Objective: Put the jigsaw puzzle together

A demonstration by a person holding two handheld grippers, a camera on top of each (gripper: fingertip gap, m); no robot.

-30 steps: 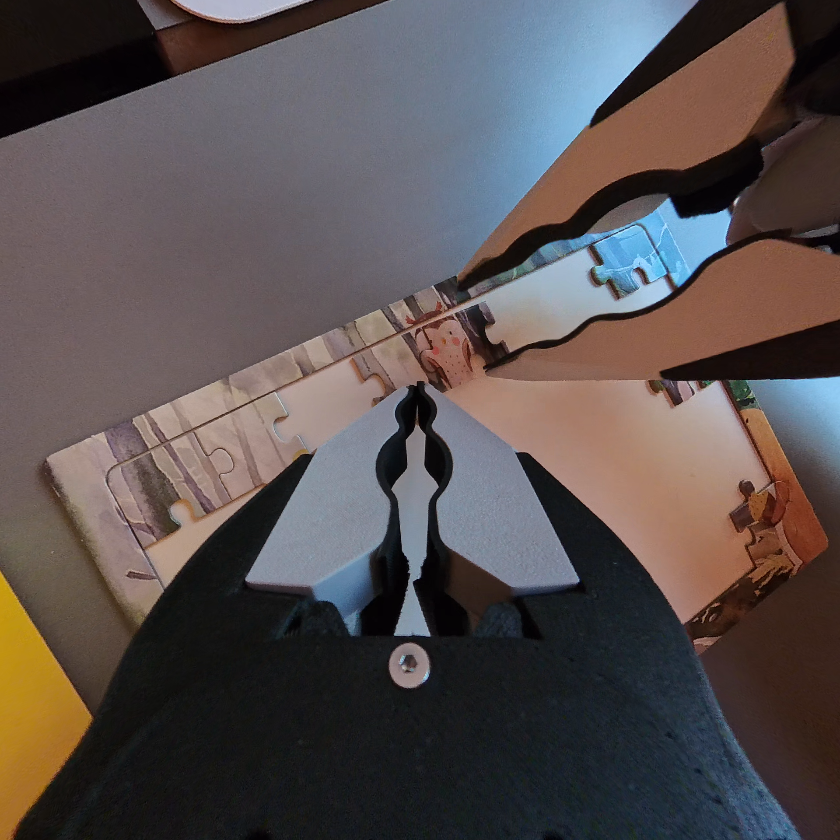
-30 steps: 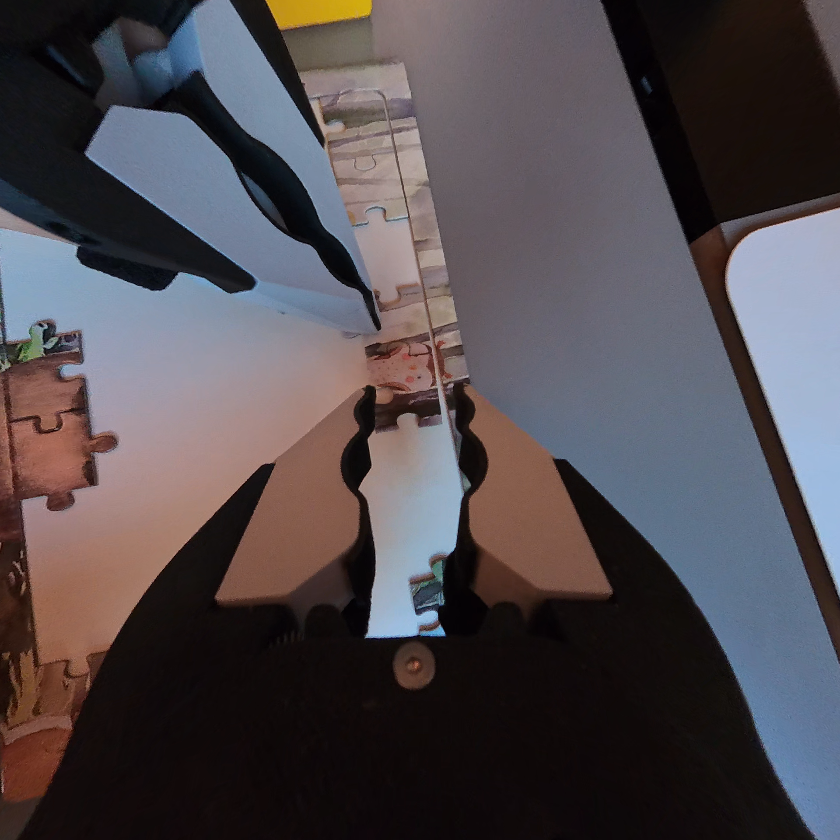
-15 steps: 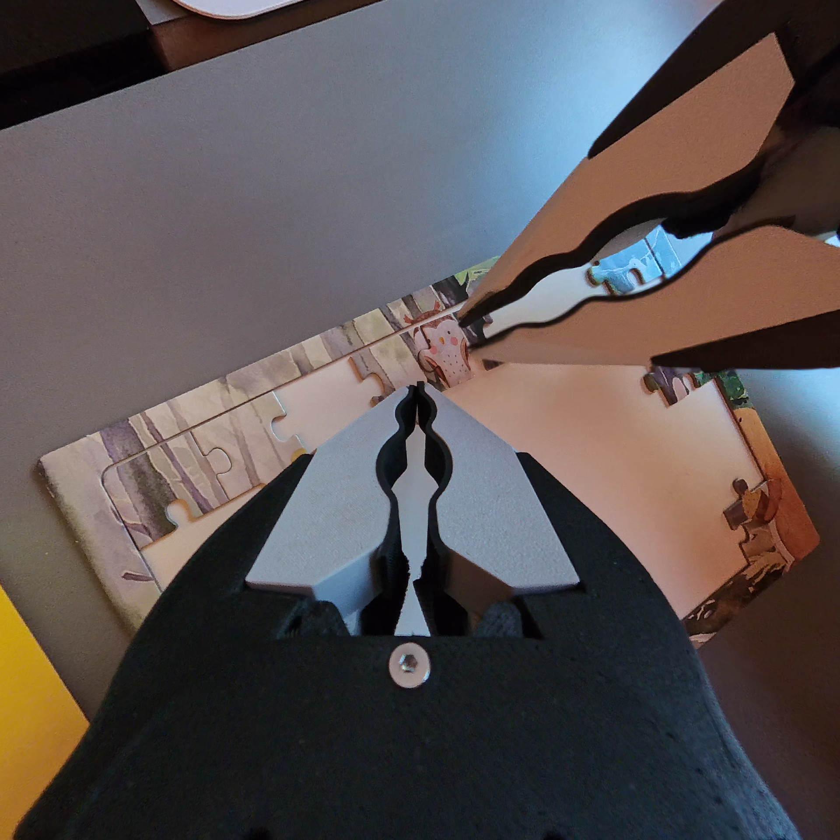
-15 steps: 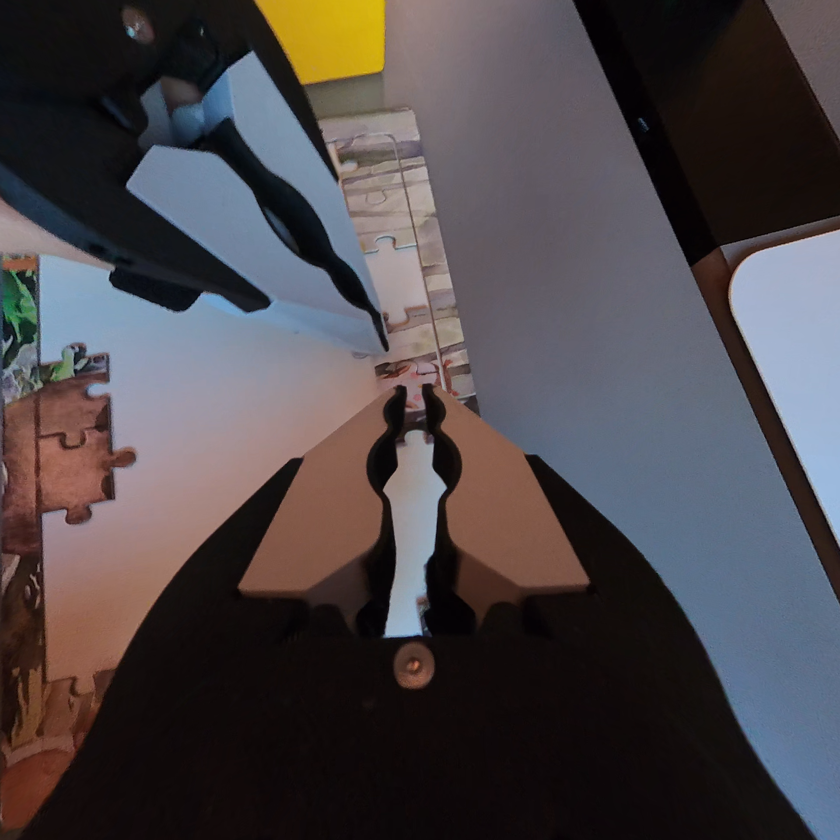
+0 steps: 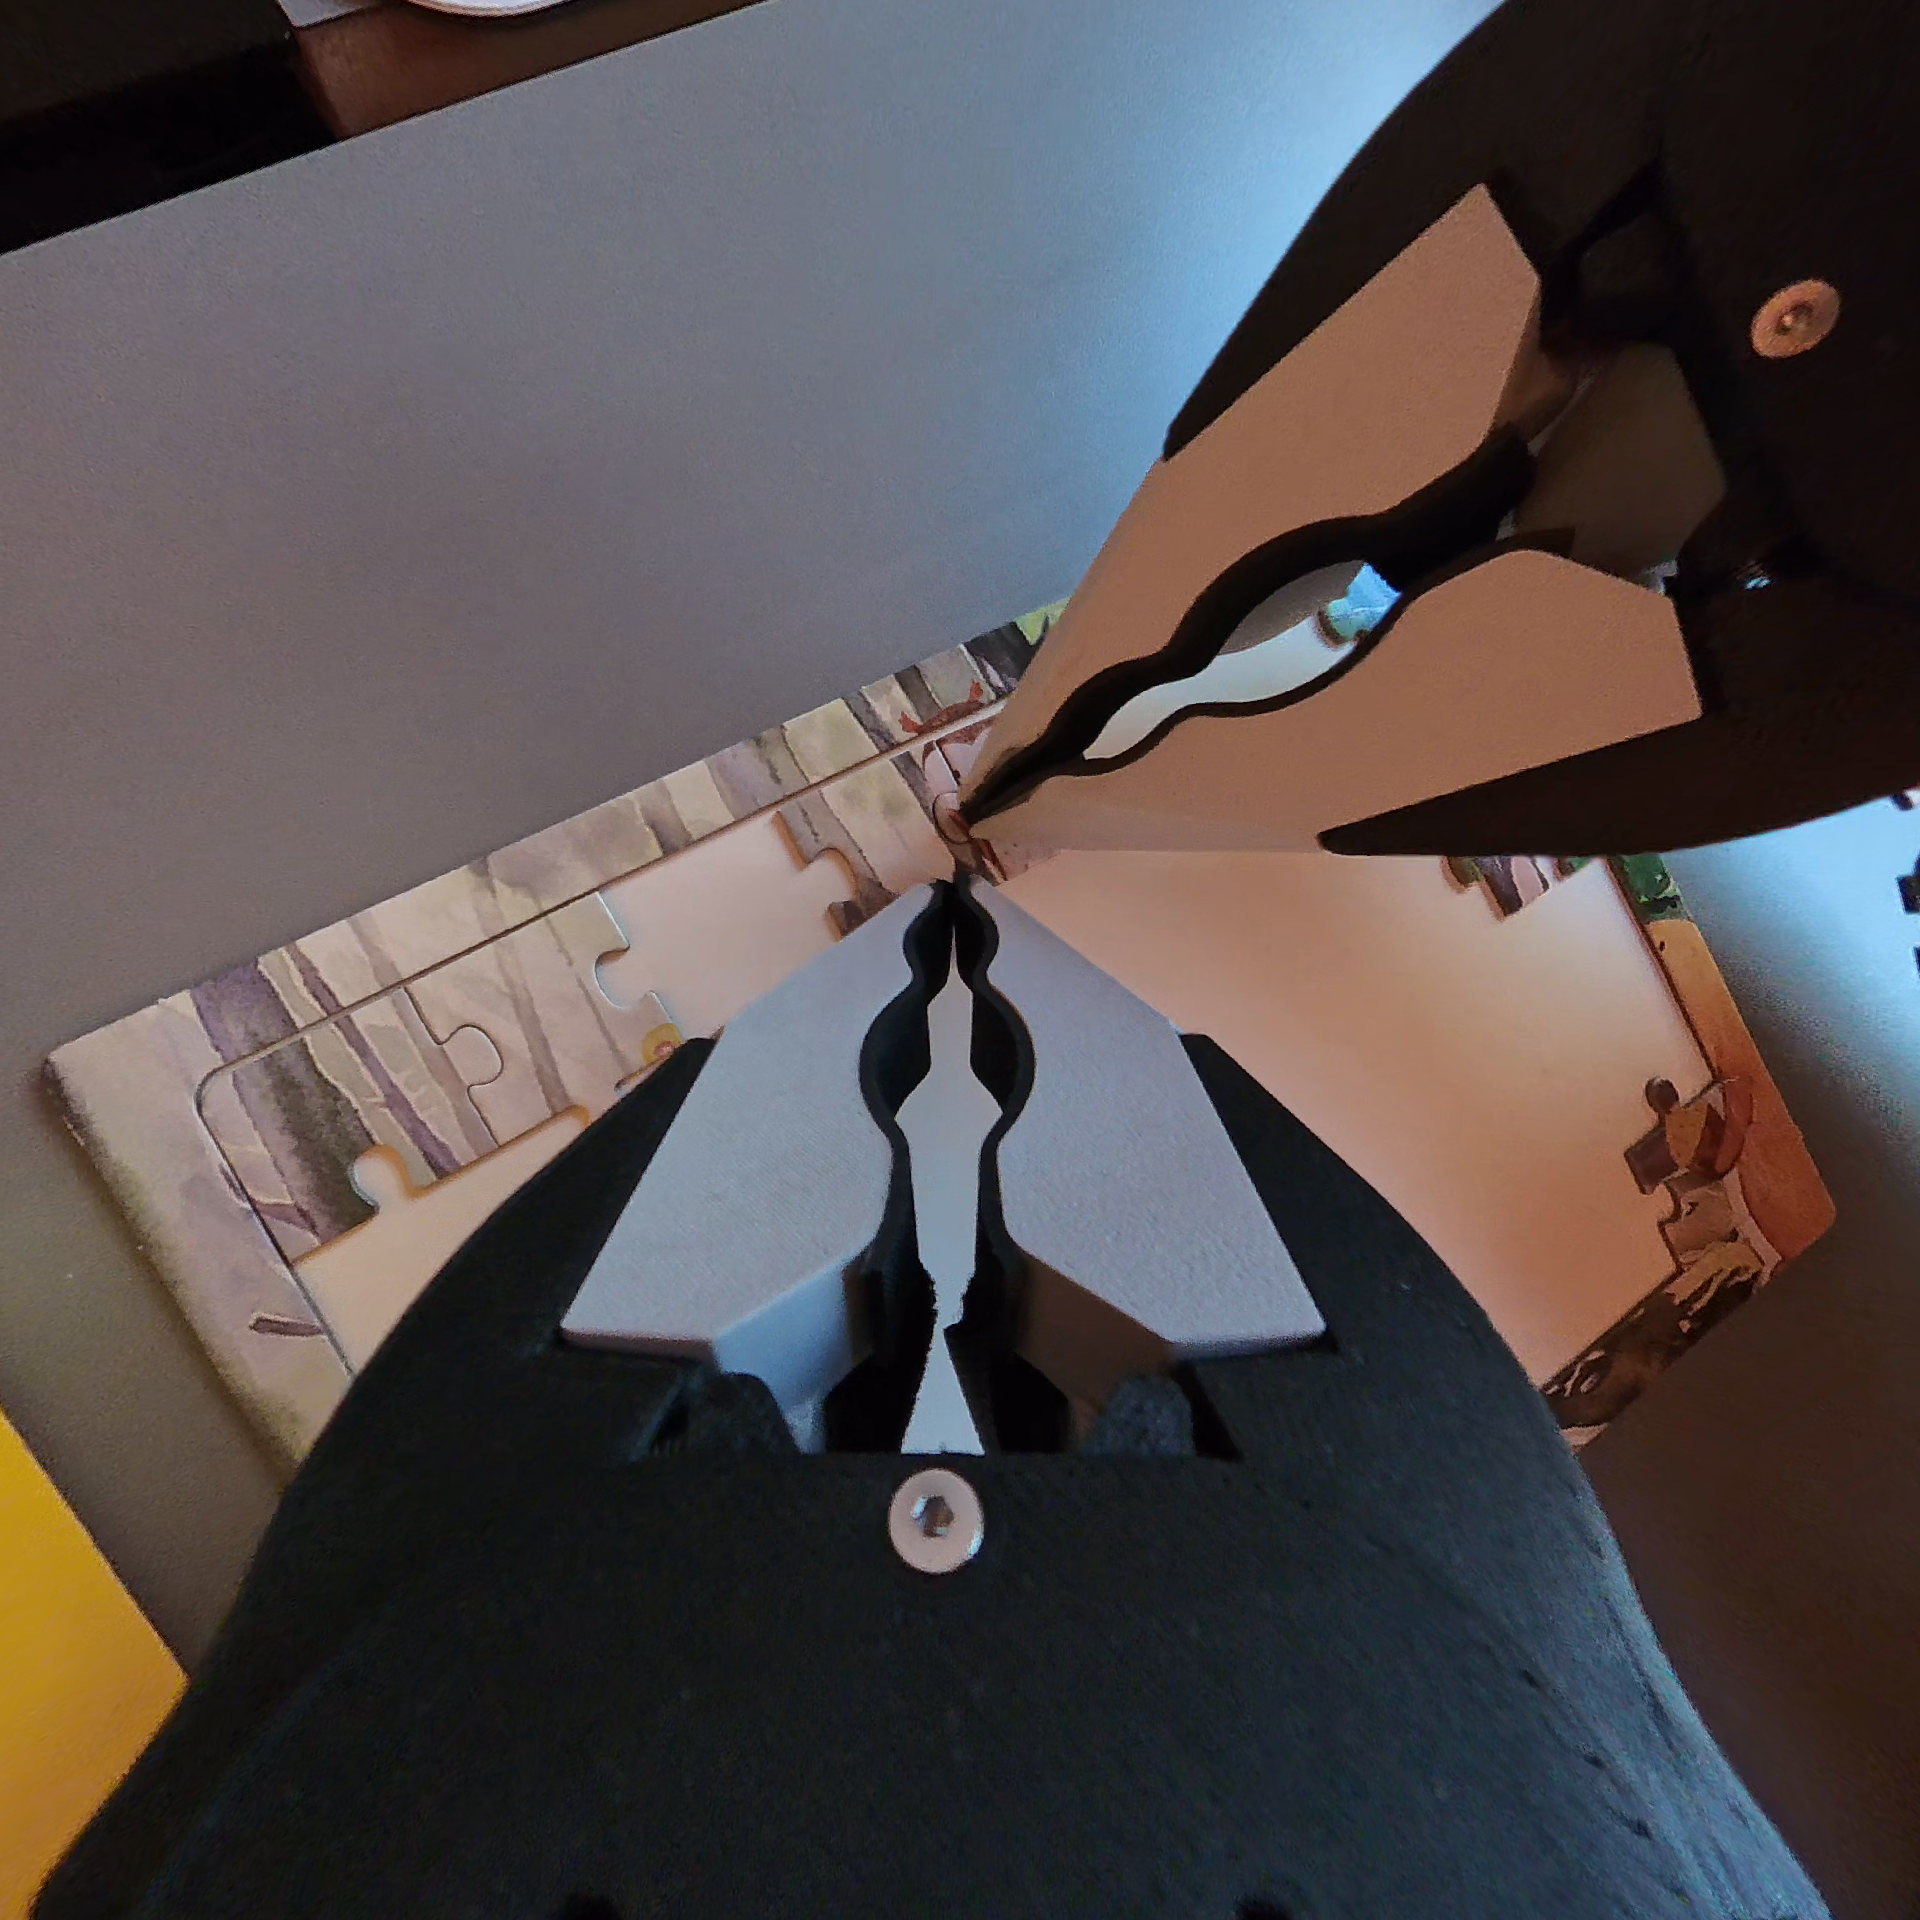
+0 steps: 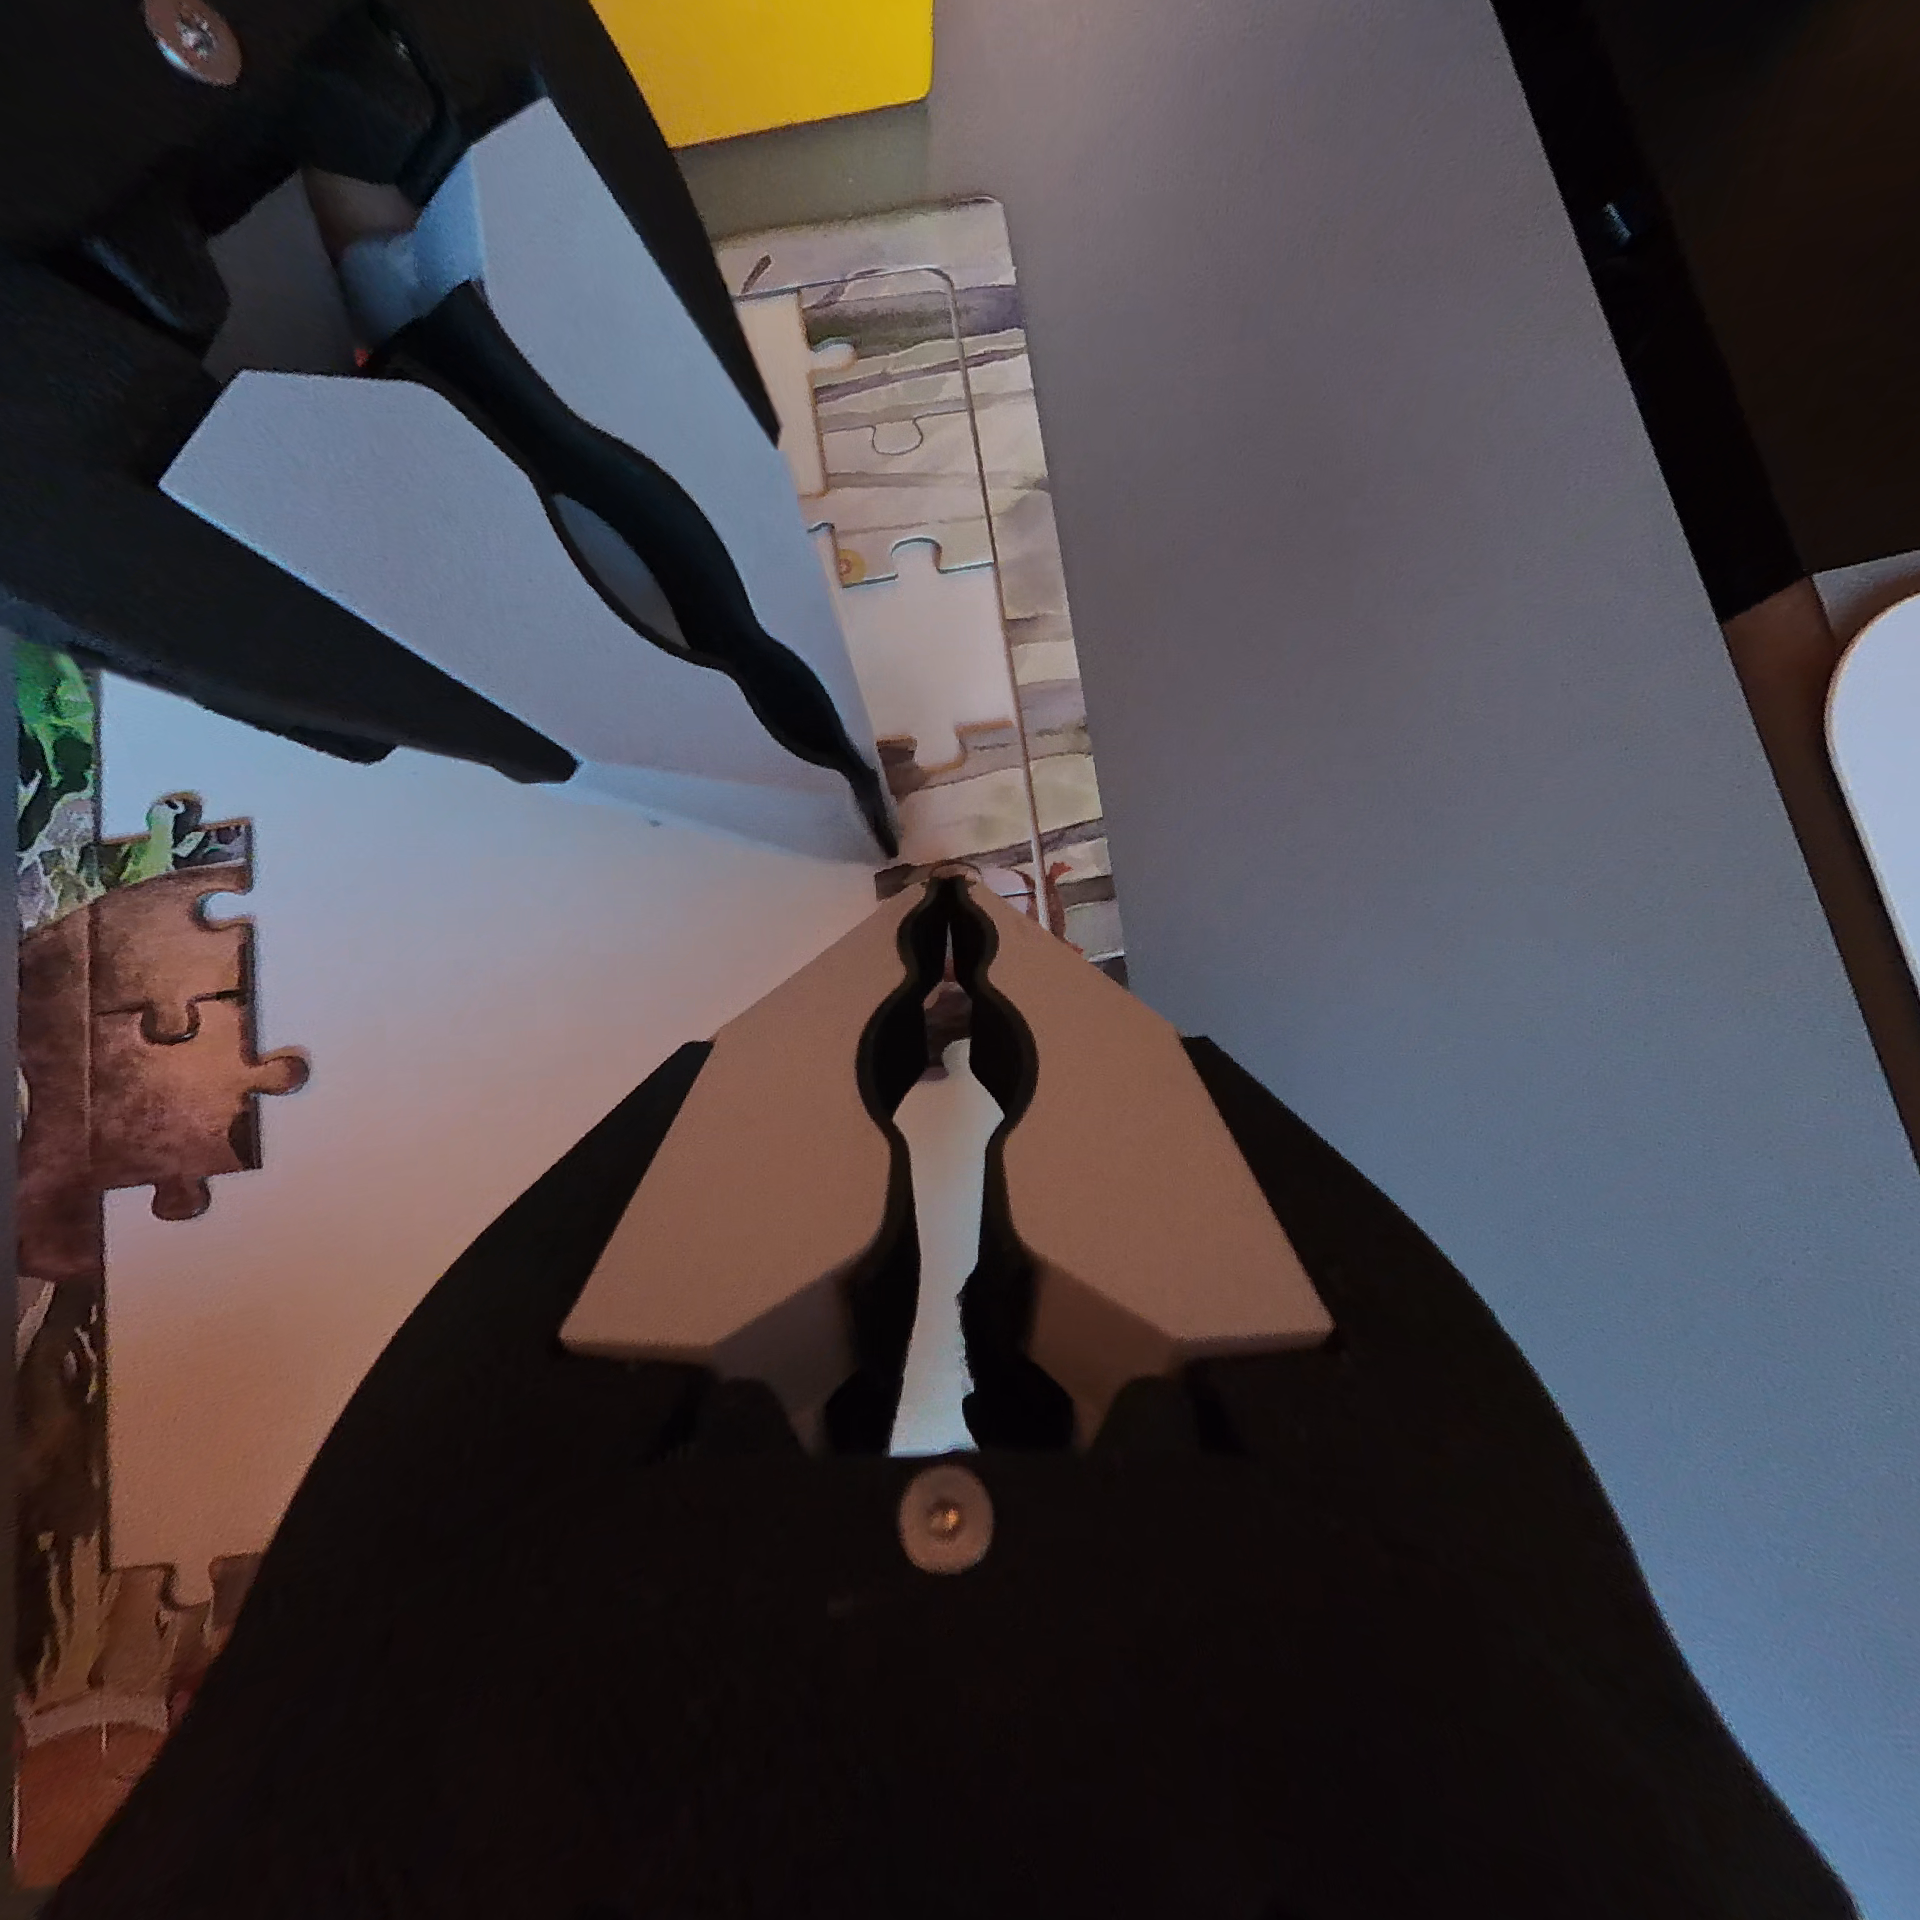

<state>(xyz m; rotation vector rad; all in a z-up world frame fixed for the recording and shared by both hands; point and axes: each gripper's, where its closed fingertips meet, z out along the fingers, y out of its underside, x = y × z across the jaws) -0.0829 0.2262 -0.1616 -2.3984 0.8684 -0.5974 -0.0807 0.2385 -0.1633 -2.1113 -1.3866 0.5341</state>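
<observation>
Grippers, left [image 5: 954, 885] and right [image 6: 948, 885], both closed empty over puzzle tray [image 5: 145, 1081]

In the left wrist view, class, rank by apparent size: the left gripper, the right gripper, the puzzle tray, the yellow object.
1. left gripper, though nearness to the camera inflates it
2. puzzle tray
3. right gripper
4. yellow object, cut off by the frame

the left tool [image 5: 953, 883] has a matte black, grainy body that widens toward the camera, with one silver hex screw set in its middle. its two fingers [image 5: 748, 1174] are pale grey wedges lined with wavy black pads. the right tool [image 6: 948, 883] is the same build: black shell, one silver screw, grey wedge fingers [image 6: 779, 1164], scalloped black inner edges.
</observation>
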